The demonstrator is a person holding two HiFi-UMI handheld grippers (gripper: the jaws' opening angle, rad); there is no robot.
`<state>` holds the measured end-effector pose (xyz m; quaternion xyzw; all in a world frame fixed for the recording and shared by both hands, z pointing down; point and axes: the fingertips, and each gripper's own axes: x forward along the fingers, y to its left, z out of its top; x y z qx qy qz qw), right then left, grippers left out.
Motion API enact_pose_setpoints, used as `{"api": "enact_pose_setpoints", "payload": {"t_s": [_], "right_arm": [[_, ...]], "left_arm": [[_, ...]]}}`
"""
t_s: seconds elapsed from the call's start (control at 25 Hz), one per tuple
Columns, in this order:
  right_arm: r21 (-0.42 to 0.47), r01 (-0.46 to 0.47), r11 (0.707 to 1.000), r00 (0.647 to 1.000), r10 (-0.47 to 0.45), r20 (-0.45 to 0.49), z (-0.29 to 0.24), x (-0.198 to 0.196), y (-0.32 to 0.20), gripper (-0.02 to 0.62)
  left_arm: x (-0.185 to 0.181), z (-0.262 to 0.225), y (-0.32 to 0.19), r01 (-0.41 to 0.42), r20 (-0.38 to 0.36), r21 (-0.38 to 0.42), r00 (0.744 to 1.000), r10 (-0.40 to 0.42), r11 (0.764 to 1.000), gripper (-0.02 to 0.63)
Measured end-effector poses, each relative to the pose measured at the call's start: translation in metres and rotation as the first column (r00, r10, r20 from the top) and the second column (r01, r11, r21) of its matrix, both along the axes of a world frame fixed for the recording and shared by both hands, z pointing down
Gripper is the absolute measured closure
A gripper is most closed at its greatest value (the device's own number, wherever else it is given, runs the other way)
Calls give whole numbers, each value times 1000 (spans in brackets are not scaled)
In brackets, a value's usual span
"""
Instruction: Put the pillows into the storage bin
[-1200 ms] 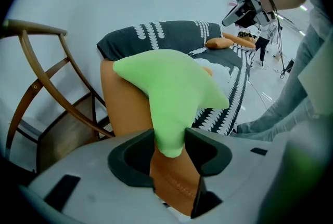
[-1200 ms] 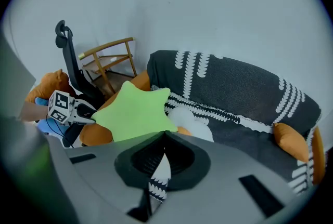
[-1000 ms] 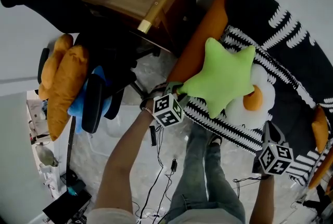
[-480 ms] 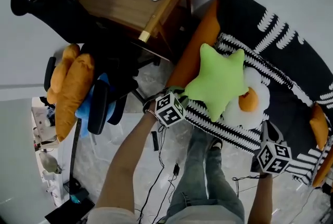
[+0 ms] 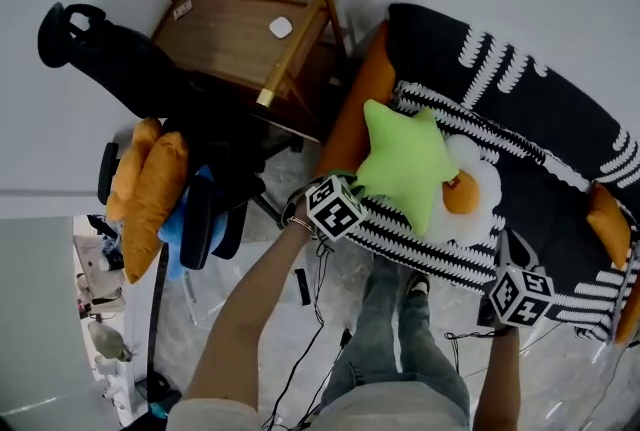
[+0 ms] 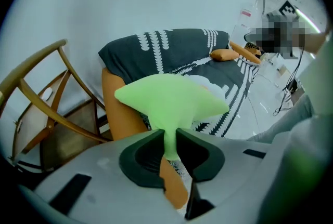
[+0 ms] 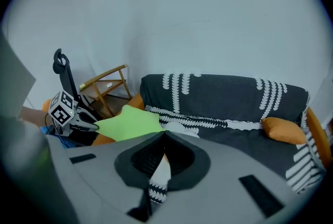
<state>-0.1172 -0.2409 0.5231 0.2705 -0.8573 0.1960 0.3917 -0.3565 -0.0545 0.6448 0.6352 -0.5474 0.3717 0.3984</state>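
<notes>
A green star pillow (image 5: 405, 164) lies on the sofa, partly over a fried-egg pillow (image 5: 468, 194). My left gripper (image 5: 352, 182) is at the star's near-left point. Its jaws have just been closing and now pinch that point (image 6: 169, 137), so the star (image 6: 166, 101) hangs out in front of them. My right gripper (image 5: 508, 241) is at the sofa's front edge, just right of the egg pillow. Its jaws (image 7: 165, 135) stand shut, and I cannot tell whether any fabric is caught in them. In the right gripper view the star (image 7: 127, 124) shows at the left.
The sofa wears a black throw with white patterns (image 5: 540, 119), and an orange cushion (image 5: 605, 219) lies at its right end. At the left a black office chair (image 5: 200, 149) carries orange pillows (image 5: 150, 199). A wooden chair (image 5: 240, 39) stands behind it. Cables (image 5: 305, 349) trail on the floor.
Both grippers have risen. The left one has closed on the star pillow's point and lifted it a little. The star now sits further left in the view.
</notes>
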Motion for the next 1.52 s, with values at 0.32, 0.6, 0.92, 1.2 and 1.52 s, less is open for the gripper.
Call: {"api": "enact_pose_setpoints", "payload": {"t_s": [0.32,0.6,0.92,1.2,1.52], "right_arm": [[37,-60,998,996,57,74,-40,14,-18,594],[58,-118,991,988,111,111,-60,41,-33,594],[70,-115,991,980,102,170,-83,58,-43,594],[31,-48,998,969,39,244,-99,57,-34,594],[54,118,992,945,-129,299,-118,39,-5,594]], "left_arm": [[15,-45,-38,131,-33,52,991,-129,990,552],[45,-79,-63,138,-72,104,989,-131,985,558],[76,-117,-64,187,-67,148,982,-178,971,560],[102,-149,-35,235,-13,121,972,-235,964,560],[144,-177,-2,290,36,119,954,-296,950,561]]}}
